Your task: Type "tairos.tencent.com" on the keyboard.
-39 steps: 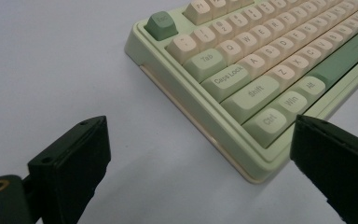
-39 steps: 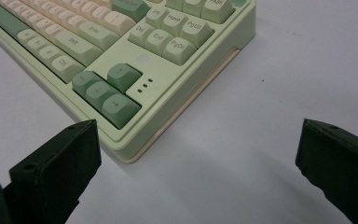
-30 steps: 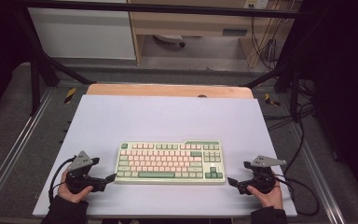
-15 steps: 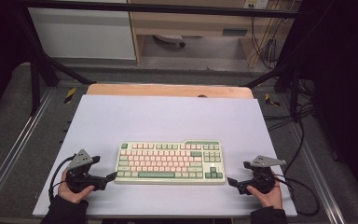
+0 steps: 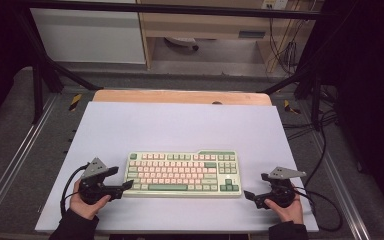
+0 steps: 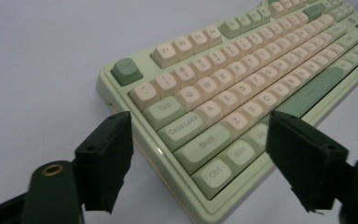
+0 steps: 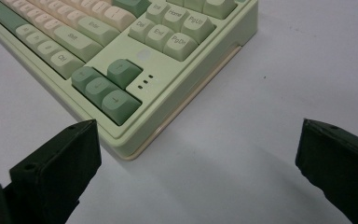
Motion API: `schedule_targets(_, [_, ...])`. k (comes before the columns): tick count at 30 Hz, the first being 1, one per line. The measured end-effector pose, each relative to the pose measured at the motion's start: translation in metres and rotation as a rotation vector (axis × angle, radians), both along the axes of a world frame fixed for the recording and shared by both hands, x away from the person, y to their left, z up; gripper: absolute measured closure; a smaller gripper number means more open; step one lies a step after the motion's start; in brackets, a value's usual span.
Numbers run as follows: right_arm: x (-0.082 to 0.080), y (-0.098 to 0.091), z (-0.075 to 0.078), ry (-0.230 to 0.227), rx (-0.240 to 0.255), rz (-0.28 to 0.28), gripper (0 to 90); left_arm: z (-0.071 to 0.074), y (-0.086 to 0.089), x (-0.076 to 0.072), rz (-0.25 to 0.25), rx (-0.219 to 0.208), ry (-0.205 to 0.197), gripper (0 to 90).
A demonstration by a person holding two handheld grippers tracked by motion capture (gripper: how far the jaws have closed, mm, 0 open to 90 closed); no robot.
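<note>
A pale green keyboard point(image 5: 182, 174) with cream and green keys lies flat on the white table top point(image 5: 180, 125), near its front edge. My left gripper point(image 5: 126, 185) is at the keyboard's left end, raised a little off the table. Its jaws have just been closing. In the left gripper view the keyboard's point(image 6: 242, 84) front left corner lies between the left gripper's point(image 6: 204, 163) jaws, and the pads stand clear of it. My right gripper point(image 5: 250, 195) rests just off the keyboard's front right corner point(image 7: 135, 140). The right gripper point(image 7: 196, 177) stands wide open on bare table.
A wooden strip point(image 5: 180, 97) runs along the table's far edge. Metal rails point(image 5: 15, 165) flank the table on both sides. Cables point(image 5: 325, 200) trail off to the right. A cabinet point(image 5: 90, 35) and a shelf stand beyond the table.
My left gripper has lifted slightly and edged right toward the keyboard's left end. The right gripper and the keyboard have kept still.
</note>
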State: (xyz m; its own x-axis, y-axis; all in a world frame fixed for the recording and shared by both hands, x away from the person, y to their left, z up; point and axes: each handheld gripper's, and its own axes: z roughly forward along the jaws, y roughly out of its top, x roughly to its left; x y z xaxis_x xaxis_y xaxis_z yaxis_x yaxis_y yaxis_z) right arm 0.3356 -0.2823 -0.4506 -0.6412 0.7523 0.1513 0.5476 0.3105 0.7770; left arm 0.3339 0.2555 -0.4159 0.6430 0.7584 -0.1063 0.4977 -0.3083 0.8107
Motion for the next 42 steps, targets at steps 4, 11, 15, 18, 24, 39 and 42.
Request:
schedule_targets(4, [0.000,0.000,0.000,-0.001,-0.003,0.001,0.6,0.004,-0.008,0.001,0.000,0.003,-0.001,35.8])
schedule_targets(11, [0.000,0.000,0.000,-0.002,-0.005,0.003,0.6,0.011,-0.025,0.001,-0.019,0.033,-0.007,49.9])
schedule_targets(15, [0.000,0.000,0.000,-0.001,-0.005,0.003,0.7,0.011,-0.030,0.004,-0.013,0.030,0.004,56.8])
schedule_targets(18, [0.000,0.000,0.000,-0.001,-0.005,0.001,0.7,0.012,-0.034,0.006,-0.012,0.026,0.009,60.9])
schedule_targets(24, [0.000,0.000,0.000,-0.001,-0.008,0.002,0.7,0.014,-0.043,0.010,-0.016,0.032,0.008,68.3])
schedule_targets(39, [0.000,0.000,0.000,0.002,-0.008,0.002,0.7,0.015,-0.072,0.021,-0.034,0.053,0.011,84.6])
schedule_targets(42, [0.000,0.001,-0.001,0.004,-0.012,0.004,0.7,0.015,-0.078,0.024,-0.039,0.056,0.008,87.2])
